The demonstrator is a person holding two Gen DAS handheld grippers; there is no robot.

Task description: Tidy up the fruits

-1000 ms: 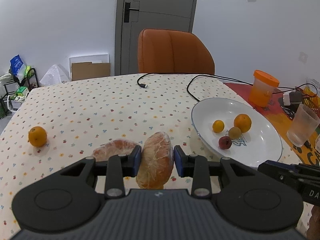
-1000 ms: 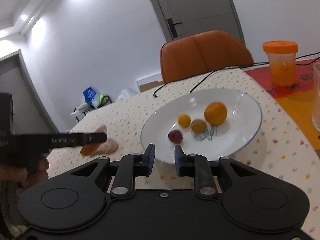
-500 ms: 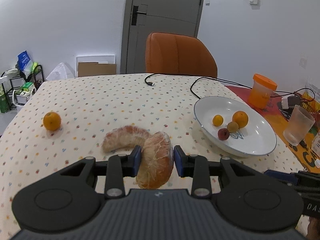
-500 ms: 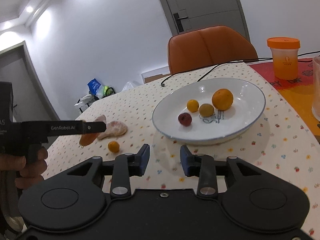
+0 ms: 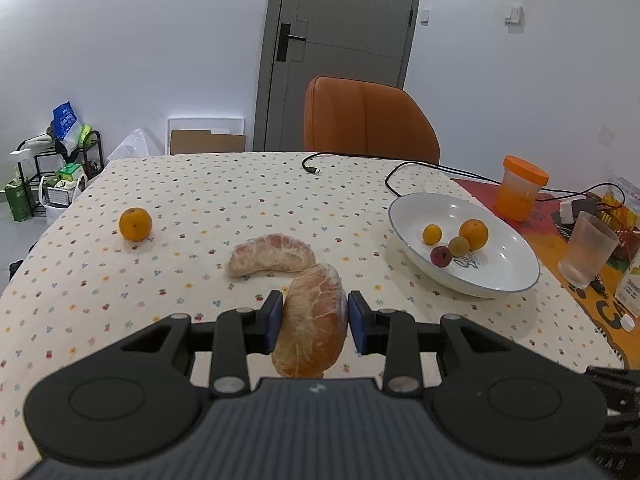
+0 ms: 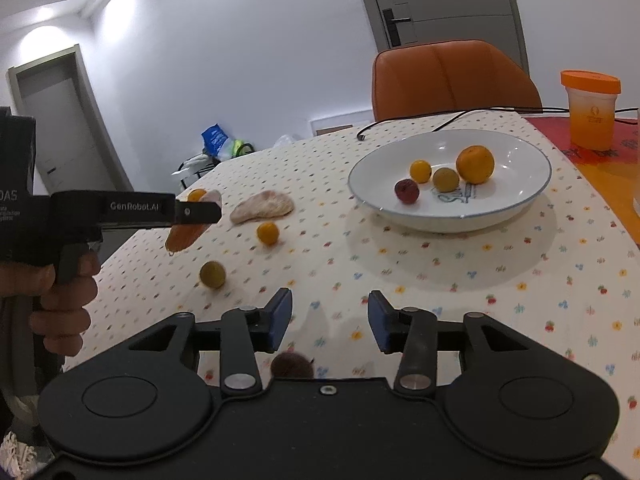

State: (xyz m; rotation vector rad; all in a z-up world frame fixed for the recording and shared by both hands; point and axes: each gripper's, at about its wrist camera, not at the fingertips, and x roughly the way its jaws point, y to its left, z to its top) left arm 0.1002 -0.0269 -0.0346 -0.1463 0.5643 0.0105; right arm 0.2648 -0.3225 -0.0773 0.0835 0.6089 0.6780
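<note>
- The left gripper (image 5: 314, 322) sits at the lower centre of the left wrist view, its blue-padded fingers (image 5: 275, 320) closed on a peeled pomelo segment (image 5: 314, 330), lifted clear of the bench (image 5: 200, 200).
- A second pomelo segment (image 5: 271, 255) lies on the spotted cloth just above it in the frame, at centre.
- A large orange (image 5: 135, 223) rests alone at middle left, well apart from everything else.
- The white plate (image 5: 516, 256), at middle right, already holds four fruits: an orange (image 5: 473, 234), a small yellow-orange fruit (image 5: 432, 234), a greenish fruit (image 5: 458, 245) and a dark red fruit (image 5: 441, 256).
- In the right wrist view, the right gripper (image 6: 327, 322) fills the lower frame, fingers spread wide and holding nothing.
- Loose on the bench at centre left of that view lie a small orange fruit (image 6: 267, 233) and a green fruit (image 6: 212, 274); a dark round fruit (image 6: 292, 365) shows between the fingers, partly hidden by the gripper body.
- Judged from this, the task is roughly half done: four fruits are plated, one segment is in hand, and about five pieces remain on the bench.
</note>
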